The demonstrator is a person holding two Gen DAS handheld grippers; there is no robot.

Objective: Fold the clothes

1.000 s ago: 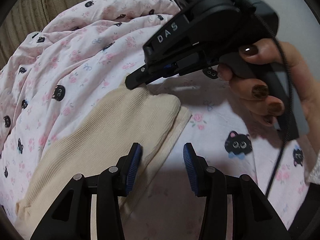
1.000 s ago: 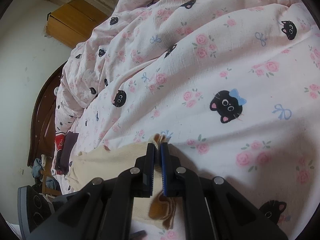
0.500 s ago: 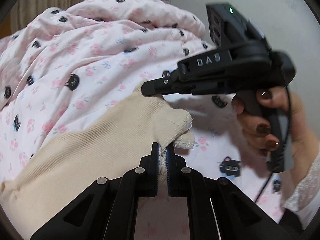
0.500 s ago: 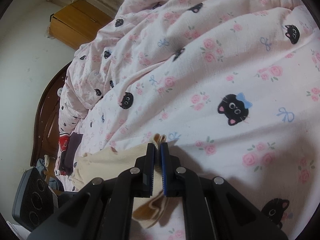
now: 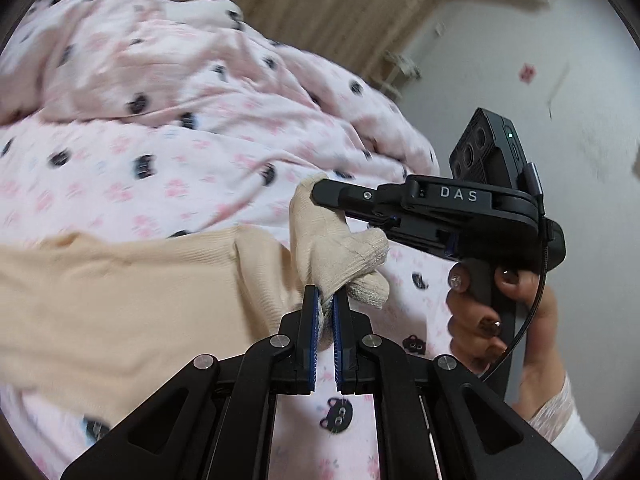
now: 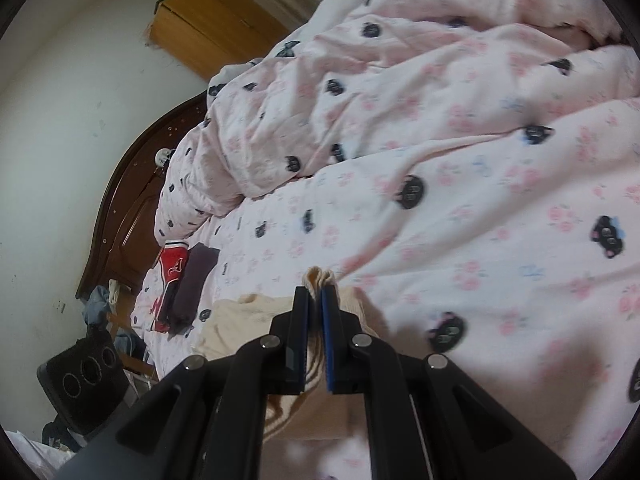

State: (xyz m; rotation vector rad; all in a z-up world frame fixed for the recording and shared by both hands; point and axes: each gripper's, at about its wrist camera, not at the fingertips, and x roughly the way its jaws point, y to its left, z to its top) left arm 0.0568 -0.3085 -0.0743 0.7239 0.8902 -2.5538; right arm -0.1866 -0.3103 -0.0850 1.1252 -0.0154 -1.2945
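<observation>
Both the left gripper (image 5: 326, 300) and the right gripper (image 6: 314, 300) are clenched on one end of the cream knit garment (image 5: 120, 296), whose long body trails left, lifted partly off the pink cat-print quilt (image 5: 180, 152) in a bedroom with a wooden cabinet (image 6: 216, 24).

The knit garment (image 5: 120, 304) lies on the quilt (image 5: 160, 152), spreading left of the left gripper (image 5: 326, 300), which pinches its edge. The right gripper (image 6: 315, 294) grips a corner further ahead. Left of the garment, folded clothes (image 6: 180, 284) rest on the quilt, near the headboard (image 6: 128, 208); a cabinet (image 6: 212, 24) stands behind.
</observation>
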